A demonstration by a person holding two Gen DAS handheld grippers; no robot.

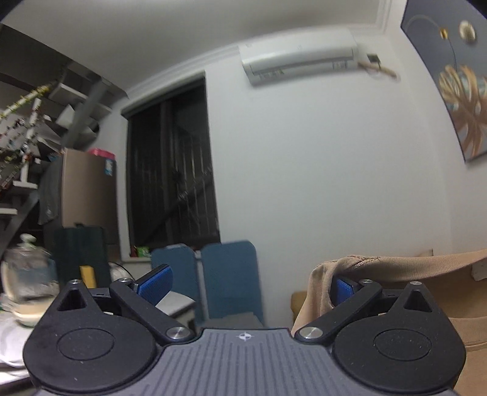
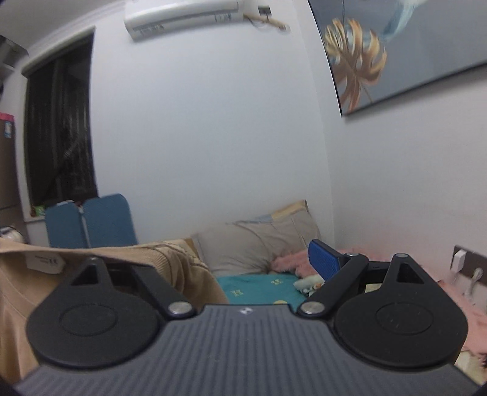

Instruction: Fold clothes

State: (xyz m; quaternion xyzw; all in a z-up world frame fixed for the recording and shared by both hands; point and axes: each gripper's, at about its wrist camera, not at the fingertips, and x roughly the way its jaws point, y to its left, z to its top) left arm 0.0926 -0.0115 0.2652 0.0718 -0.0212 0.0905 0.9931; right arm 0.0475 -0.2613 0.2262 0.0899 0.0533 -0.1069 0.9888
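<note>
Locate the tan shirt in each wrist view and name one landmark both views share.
Left wrist view: the tan shirt fills the lower right, its edge draped over the left claw's right-hand finger.
Right wrist view: the shirt sits at lower left, covering the right claw's left-hand finger.
Shared landmark: the white air conditioner high on the wall.

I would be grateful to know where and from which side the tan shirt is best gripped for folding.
Grip the tan shirt at its shoulder corners, either side of the ribbed collar, coming from outside inward. Both open grippers already have only their inner finger in cloth, the left gripper at one corner and the right gripper at the other; the stretched collar suggests those corners hold the garment flat.
</note>
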